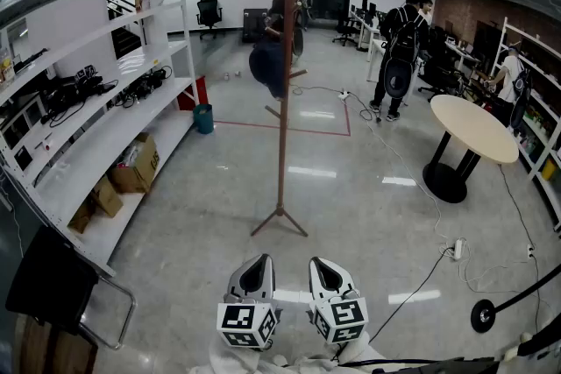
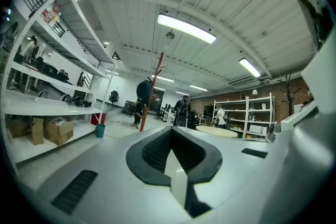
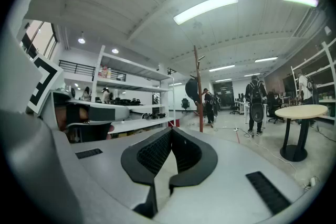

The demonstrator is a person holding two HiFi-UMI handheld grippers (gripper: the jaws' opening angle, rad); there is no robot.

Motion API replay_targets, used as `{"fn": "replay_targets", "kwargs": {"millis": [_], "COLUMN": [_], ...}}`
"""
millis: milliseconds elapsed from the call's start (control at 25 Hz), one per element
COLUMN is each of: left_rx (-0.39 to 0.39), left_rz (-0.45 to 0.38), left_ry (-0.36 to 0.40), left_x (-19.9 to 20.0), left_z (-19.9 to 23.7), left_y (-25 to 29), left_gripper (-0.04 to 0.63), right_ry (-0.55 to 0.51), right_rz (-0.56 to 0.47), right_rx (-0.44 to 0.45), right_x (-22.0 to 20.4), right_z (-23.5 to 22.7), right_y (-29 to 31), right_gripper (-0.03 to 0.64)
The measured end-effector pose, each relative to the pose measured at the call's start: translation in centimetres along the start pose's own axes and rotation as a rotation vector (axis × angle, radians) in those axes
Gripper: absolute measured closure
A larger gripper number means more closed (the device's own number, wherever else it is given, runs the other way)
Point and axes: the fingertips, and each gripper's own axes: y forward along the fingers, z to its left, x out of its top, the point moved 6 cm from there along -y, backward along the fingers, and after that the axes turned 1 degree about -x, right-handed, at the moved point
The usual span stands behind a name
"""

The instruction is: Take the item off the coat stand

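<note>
Both grippers are empty, with the fingers of the left gripper [image 1: 255, 262] and of the right gripper [image 1: 327, 264] pressed together. The stand [image 1: 286, 101] rises straight ahead of them and well apart, its pole upright. The dark item [image 1: 266, 66] hangs high on the pole's left side, so it lies forward of and well above both sets of fingertips. Since it sits a little left of the pole, the left gripper looks slightly better placed to reach it, though neither is near.

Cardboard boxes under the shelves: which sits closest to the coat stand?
The largest box, with dark print on its side; the smaller boxes lie farther from the coat stand.
</note>
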Motion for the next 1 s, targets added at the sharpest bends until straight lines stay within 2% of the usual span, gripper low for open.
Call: {"fn": "replay_targets", "kwargs": {"millis": [320, 560, 1000], "left_rx": [-0.035, -0.076, -0.055], "left_rz": [0.011, 0.036, 0.039], "left_ry": [0.018, 0.019, -0.010], "left_x": [0.0, -0.7, -0.3], "left_z": [1.9, 1.9, 3.6], "left_y": [0.8, 1.5, 2.5], "left_gripper": [0.594, 0.594, 0.594], "right_ry": [-0.003, 0.055, 0.045], "right_rz": [-0.011, 0.013, 0.024], "right_rx": [-0.027, -0.051, -0.047], "right_x": [0.0, -0.6, -0.6], "right_z": [0.8, 0.8, 0.6], "right_y": [1.8, 2.4, 4.6], "right_gripper": [0.606, 0.606, 0.606]}}
